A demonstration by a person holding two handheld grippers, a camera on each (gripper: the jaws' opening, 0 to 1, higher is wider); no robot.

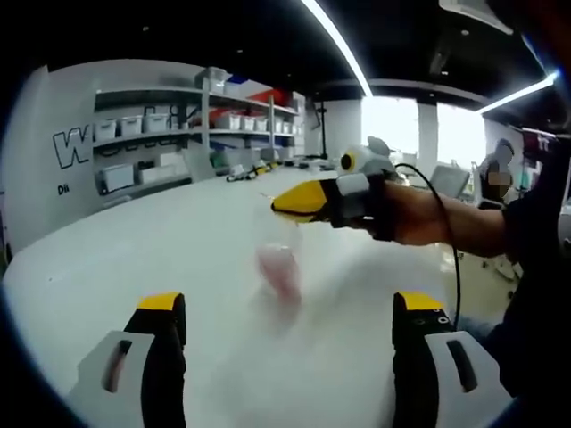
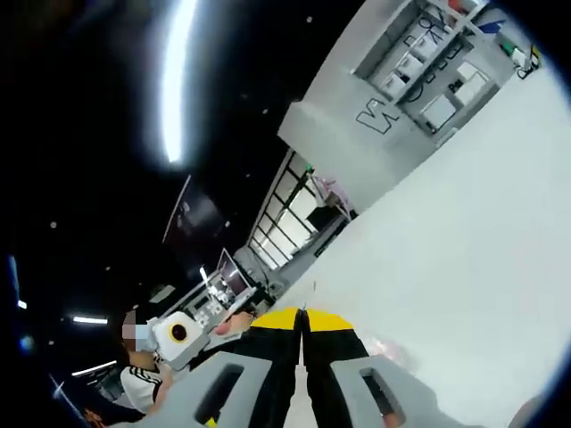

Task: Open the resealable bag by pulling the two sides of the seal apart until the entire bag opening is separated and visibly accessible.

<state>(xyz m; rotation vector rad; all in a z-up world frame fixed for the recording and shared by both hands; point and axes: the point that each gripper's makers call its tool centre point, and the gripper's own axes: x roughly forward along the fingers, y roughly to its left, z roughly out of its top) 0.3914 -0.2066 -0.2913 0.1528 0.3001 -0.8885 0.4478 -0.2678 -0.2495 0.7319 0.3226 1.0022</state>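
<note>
A clear resealable bag (image 1: 278, 267) with something pink inside hangs blurred over the white table (image 1: 116, 259). My right gripper (image 1: 290, 203) comes in from the right with its yellow jaws shut on the bag's top edge. My left gripper (image 1: 290, 303) stands open below and in front of the bag, its jaws wide apart and touching nothing. In the right gripper view the right gripper (image 2: 302, 314) has its jaws pressed together. A pale pink part of the bag (image 2: 393, 352) shows just right of them. The left gripper's body (image 2: 183, 337) lies to the left.
Shelves (image 1: 161, 125) with white bins line the wall behind the table's far left. A person (image 1: 500, 174) sits at the far right by bright windows. Another person (image 2: 134, 379) in a striped sleeve is at the lower left. The table (image 2: 464, 232) stretches wide and bare.
</note>
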